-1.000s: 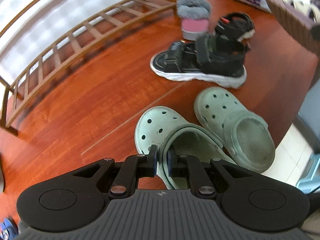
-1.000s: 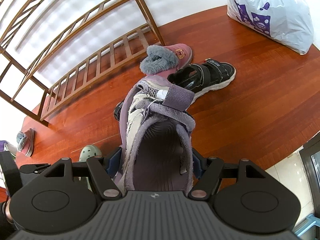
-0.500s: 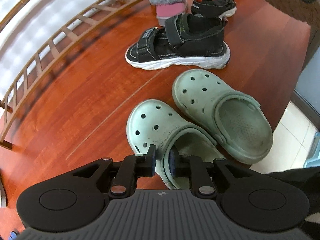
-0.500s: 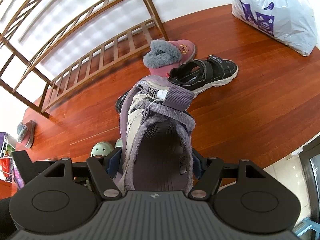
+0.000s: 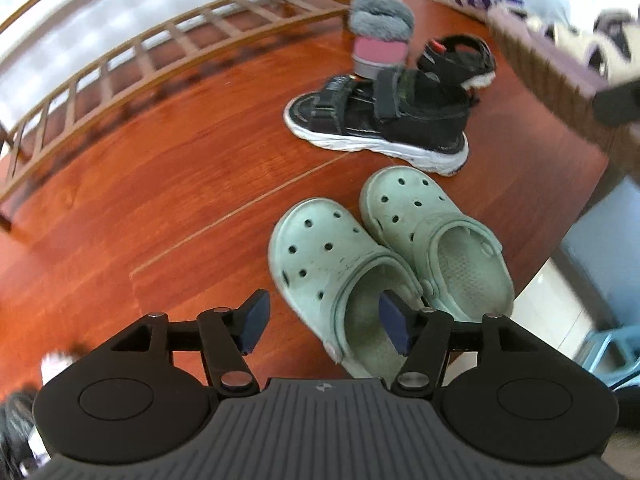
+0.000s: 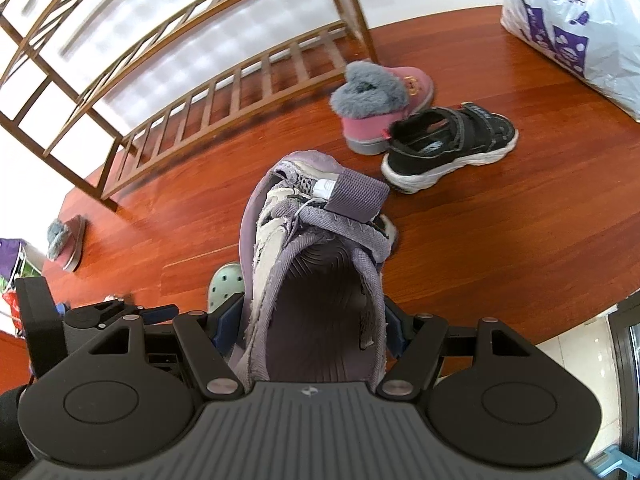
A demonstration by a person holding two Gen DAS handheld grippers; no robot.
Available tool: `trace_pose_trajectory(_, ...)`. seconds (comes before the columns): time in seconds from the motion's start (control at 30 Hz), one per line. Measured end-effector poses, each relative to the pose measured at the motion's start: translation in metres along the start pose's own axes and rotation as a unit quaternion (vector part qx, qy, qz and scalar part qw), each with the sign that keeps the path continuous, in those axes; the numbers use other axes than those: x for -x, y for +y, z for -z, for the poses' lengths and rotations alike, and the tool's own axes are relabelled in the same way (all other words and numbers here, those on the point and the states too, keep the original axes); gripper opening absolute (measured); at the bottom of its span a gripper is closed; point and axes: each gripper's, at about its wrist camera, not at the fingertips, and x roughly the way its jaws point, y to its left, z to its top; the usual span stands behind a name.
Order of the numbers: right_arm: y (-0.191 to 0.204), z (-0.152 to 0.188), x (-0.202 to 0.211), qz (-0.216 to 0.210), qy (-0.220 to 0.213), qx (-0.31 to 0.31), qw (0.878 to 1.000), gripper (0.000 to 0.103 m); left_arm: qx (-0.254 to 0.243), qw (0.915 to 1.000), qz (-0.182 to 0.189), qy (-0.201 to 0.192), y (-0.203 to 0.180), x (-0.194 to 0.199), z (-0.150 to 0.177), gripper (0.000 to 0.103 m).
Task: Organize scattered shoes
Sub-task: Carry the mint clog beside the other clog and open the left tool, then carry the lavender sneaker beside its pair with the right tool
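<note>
Two pale green clogs sit side by side on the wood floor, the near one [image 5: 336, 264] and its mate [image 5: 436, 232]. My left gripper [image 5: 324, 320] straddles the near clog's side wall; its jaws are opening and the pads no longer press the wall. In the right wrist view my right gripper [image 6: 312, 320] is shut on the heel of a purple sneaker [image 6: 316, 248], held above the floor. A tip of green clog [image 6: 226, 282] and the left gripper [image 6: 120, 312] show beside it.
A black sandal [image 5: 380, 128] lies beyond the clogs, with a pink fur-lined boot [image 5: 380, 40] and a second black sandal [image 6: 448, 144] behind. The wooden shoe rack [image 5: 160, 48] runs along the wall. A white plastic bag [image 6: 572, 20] and another fur boot [image 6: 66, 240] lie farther off.
My left gripper's jaws have spread apart, letting go of the near green clog, which now rests beside its mate. The right gripper keeps its grip on the purple sneaker and has shifted sideways.
</note>
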Motion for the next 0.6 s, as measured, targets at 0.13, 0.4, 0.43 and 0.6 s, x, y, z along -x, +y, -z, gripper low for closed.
trace_pose_trajectory(0.13,0.022,0.003,-0.007,-0.007,0.006,0.01,1.0,0.075,0.049,0.9987,0.0,-0.011,0.022,0.021,0.011,0.069)
trace_pose_trajectory(0.4,0.074,0.018,-0.028,-0.022,0.019,0.029,0.999,0.075,0.135,0.9905,-0.009,-0.028,0.065,0.059,0.038,0.075)
trace_pose_trajectory(0.43,0.08,0.02,-0.031,-0.025,0.021,0.03,0.999,0.075,0.138,0.99,-0.011,-0.03,0.068,0.061,0.04,0.077)
trace_pose_trajectory(0.6,0.11,0.03,-0.046,-0.033,0.03,0.039,0.998,0.075,0.151,0.9872,-0.036,-0.038,0.093,0.081,0.059,0.08)
